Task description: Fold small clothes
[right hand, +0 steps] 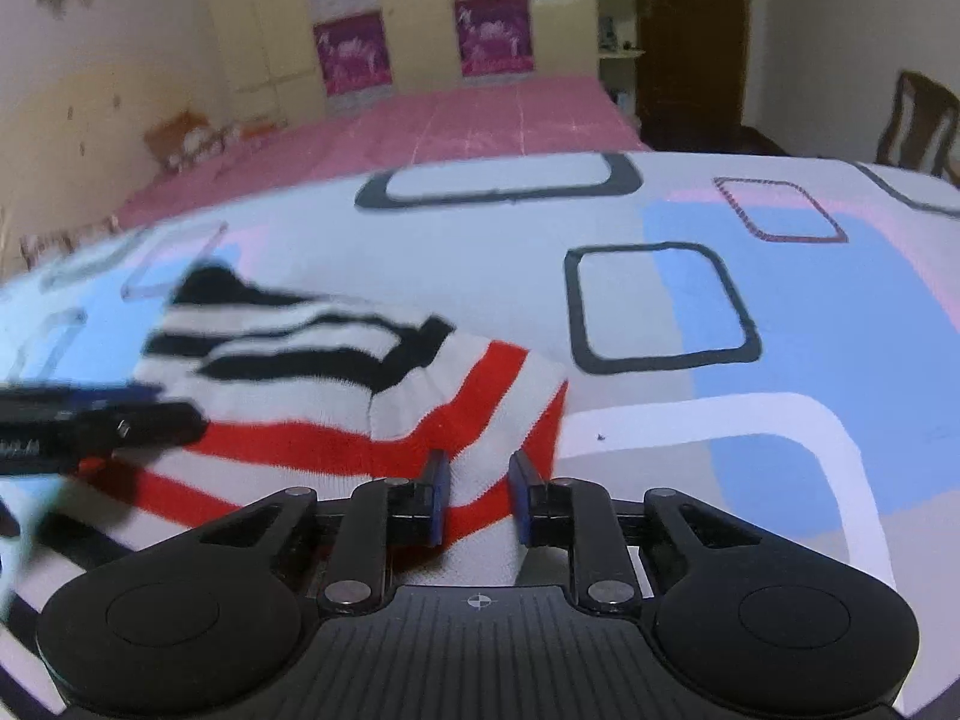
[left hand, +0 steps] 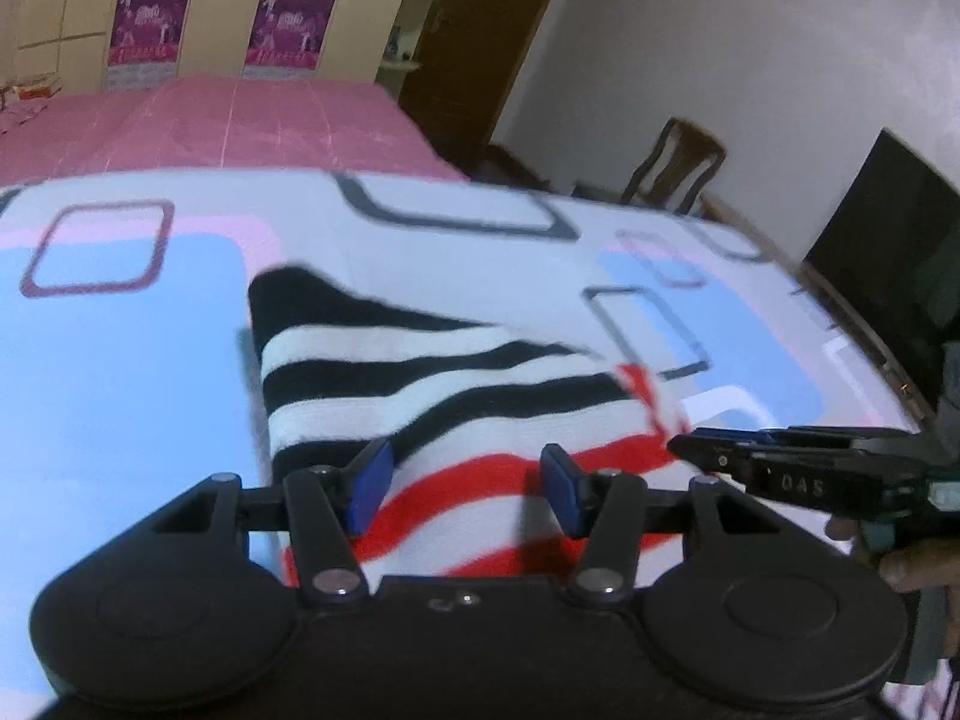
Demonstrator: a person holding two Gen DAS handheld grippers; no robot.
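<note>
Nearest us, our left gripper (left hand: 467,489) hangs spread over the striped garment (left hand: 432,396), pads clear of it. At three o'clock our right gripper (right hand: 478,495) stands narrowly apart around its red-striped edge, above the patterned sheet (right hand: 780,312).

The striped garment (left hand: 432,396) lies on the patterned sheet (left hand: 120,360), with the bed (left hand: 240,120) seemingly behind it.

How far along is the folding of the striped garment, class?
Done: the striped garment lies on the patterned sheet with its black-striped part lapped over the red-striped part. In hand: the right tool has the garment's red-striped edge between its fingers; the left tool hovers open over it. Left: further folds.
</note>
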